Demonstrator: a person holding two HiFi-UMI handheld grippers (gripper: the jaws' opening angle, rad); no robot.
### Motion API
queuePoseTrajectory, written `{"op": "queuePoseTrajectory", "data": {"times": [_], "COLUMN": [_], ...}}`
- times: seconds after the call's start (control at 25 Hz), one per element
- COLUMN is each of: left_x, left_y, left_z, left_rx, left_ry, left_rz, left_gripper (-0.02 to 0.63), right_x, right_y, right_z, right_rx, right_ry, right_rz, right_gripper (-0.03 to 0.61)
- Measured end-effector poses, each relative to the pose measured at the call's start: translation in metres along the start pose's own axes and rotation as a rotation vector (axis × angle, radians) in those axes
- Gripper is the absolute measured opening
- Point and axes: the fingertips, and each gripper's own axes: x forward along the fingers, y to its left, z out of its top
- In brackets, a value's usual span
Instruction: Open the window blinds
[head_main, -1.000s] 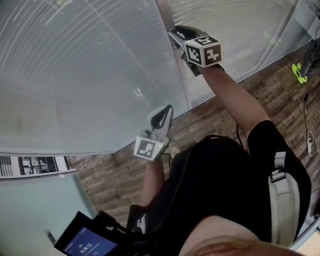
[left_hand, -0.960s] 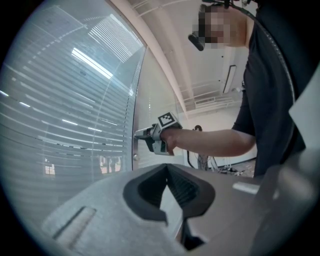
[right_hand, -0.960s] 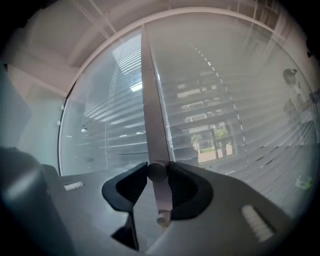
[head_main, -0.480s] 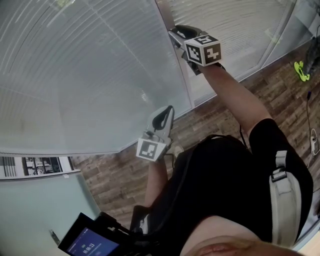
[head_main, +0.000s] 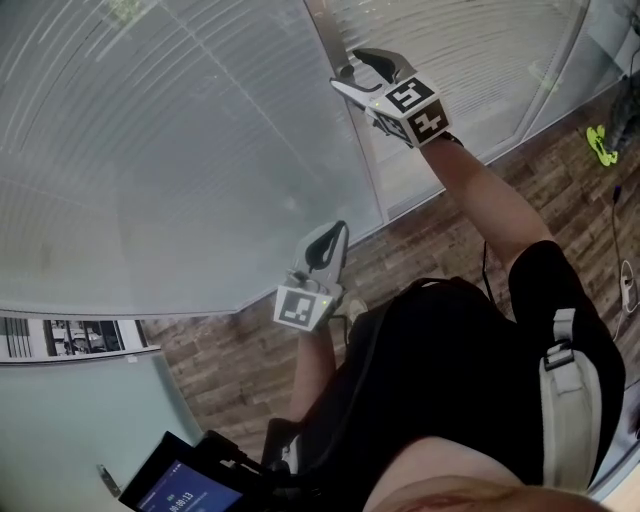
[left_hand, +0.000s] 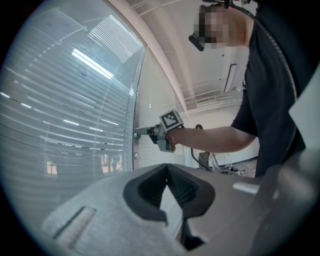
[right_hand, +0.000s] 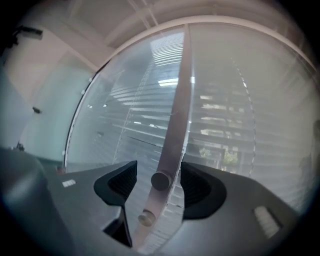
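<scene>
Head view: the window blinds (head_main: 150, 150) fill the upper left and top of the frame, closed slats behind glass, split by a pale frame post (head_main: 362, 165) that runs down from the top centre. The right gripper (head_main: 346, 68) is at the upper centre, up against that post, its marker cube (head_main: 415, 108) just to the lower right of its jaws. The left gripper (head_main: 335, 232) hangs at the middle of the frame, near the glass and well apart from the right one. A wooden floor (head_main: 430, 230) shows at the centre right, and a lit screen (head_main: 185, 488) sits at the lower left.

Left gripper view: the left gripper (left_hand: 167, 167) sits at the bottom centre, its 2 jaws together at the tips with nothing between them. The blinds (left_hand: 60, 125) cover the left half. The right gripper (left_hand: 142, 132) shows small at the centre, reaching to the post from the right.

Right gripper view: the right gripper (right_hand: 159, 167) has just been opening, and its jaws stand wide apart. A round knob (right_hand: 161, 180) on the post (right_hand: 180, 100) stands between the 2 pads (right_hand: 122, 182) with a gap on each side. A 2nd knob (right_hand: 146, 217) sits lower on the post. The blinds (right_hand: 240, 125) spread to both sides, and some greenery shows through the slats at the right.
</scene>
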Motion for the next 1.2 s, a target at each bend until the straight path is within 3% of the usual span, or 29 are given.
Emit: {"op": "queuePoseTrajectory", "data": {"times": [0.24,0.32,0.48,0.64,0.8,1.08,1.2], "left_x": [-0.001,-0.001,-0.001,-0.005,-0.008,-0.006,-0.004], "left_y": [0.001,0.003,0.001,-0.001,-0.001,0.0,0.001], "left_z": [-0.002,-0.001,0.0,-0.001,-0.002,-0.002,-0.002], "left_rx": [-0.003,0.0,0.0,0.001,-0.006,-0.007,-0.003], "left_ry": [0.004,0.002,-0.001,-0.004,-0.002,-0.004,-0.008], "left_rz": [0.009,0.01,0.009,0.014,0.022,0.02,0.014], "left_gripper": [0.003,0.003,0.003,0.003,0.003,0.003,0.003], "right_x": [-0.001,-0.001,0.004,0.007,0.004,0.005,0.006], "right_y": [0.015,0.016,0.017,0.021,0.018,0.017,0.016], "right_z": [0.005,0.004,-0.009,-0.019,-0.021,-0.022,-0.018], "right_rx": [-0.618,-0.803,-1.045,-1.135,-1.198,-1.157,-1.068], "right_ry": [0.163,0.21,0.271,0.301,0.333,0.33,0.31], "right_rz": [-0.004,-0.029,-0.045,-0.039,-0.054,-0.059,-0.059], "right_gripper": [0.267,0.239,0.209,0.209,0.132,0.13,0.13]}}
